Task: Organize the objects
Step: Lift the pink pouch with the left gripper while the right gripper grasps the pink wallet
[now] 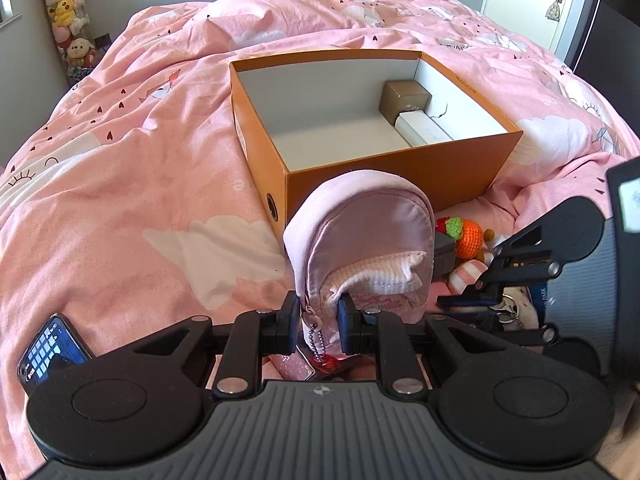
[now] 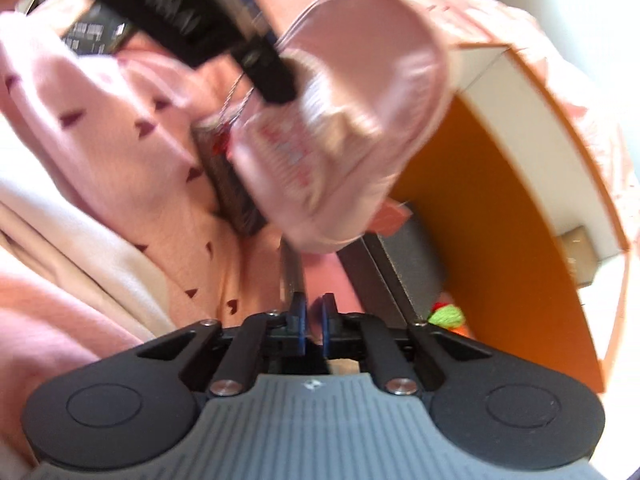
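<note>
My left gripper (image 1: 320, 320) is shut on the lower edge of a pale pink pouch (image 1: 360, 224), held up just in front of the open orange box (image 1: 400, 172). A bead chain with a red charm (image 1: 326, 362) hangs from the pouch between the jaws. In the box lie a gold box (image 1: 404, 98) and a white box (image 1: 428, 132). My right gripper (image 2: 314, 316) points down at the bedding below the pouch (image 2: 360, 100); its jaws stand almost together and I see nothing between them. It also shows at the right of the left wrist view, as the right gripper (image 1: 472, 294), over a pile of small things.
The pile to the right of the pouch holds a crocheted orange (image 1: 470, 238), a dark grey box (image 1: 444, 254), a striped pink toy (image 1: 466, 276) and keys (image 1: 508, 308). A phone (image 1: 52, 348) lies on the pink duvet (image 1: 140, 160) at the lower left. A door (image 1: 560, 0) stands behind.
</note>
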{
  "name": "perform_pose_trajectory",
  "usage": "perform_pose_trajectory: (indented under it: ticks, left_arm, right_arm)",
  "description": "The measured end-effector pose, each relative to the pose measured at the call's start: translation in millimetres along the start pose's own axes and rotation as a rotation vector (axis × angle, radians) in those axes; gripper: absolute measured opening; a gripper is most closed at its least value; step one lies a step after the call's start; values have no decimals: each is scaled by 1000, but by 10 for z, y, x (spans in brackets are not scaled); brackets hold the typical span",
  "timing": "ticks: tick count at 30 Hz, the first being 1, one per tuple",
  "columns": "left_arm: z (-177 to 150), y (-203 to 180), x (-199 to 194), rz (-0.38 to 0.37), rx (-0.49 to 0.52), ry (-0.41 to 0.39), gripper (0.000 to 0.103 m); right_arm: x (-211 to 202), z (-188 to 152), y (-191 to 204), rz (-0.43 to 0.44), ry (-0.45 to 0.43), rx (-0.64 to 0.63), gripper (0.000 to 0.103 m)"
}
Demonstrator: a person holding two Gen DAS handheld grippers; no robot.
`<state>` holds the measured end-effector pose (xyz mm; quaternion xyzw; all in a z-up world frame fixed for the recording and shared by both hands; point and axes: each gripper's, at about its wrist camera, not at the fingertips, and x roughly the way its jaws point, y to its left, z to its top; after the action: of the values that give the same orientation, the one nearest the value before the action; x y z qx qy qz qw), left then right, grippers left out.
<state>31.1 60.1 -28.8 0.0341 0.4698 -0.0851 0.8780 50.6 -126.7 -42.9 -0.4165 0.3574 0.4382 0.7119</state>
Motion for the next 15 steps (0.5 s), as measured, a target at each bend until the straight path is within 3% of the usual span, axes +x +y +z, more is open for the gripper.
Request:
perform_pose_trajectory:
  ticks: [6, 15]
  left_arm:
    - [78, -16, -138, -13, -3, -39, 21]
    - [274, 20, -409, -12, -25, -118, 21]
  right_arm:
    - [-273, -55, -307, 5, -54, 93, 0]
    - [-725, -107, -806, 52, -132, 233, 0]
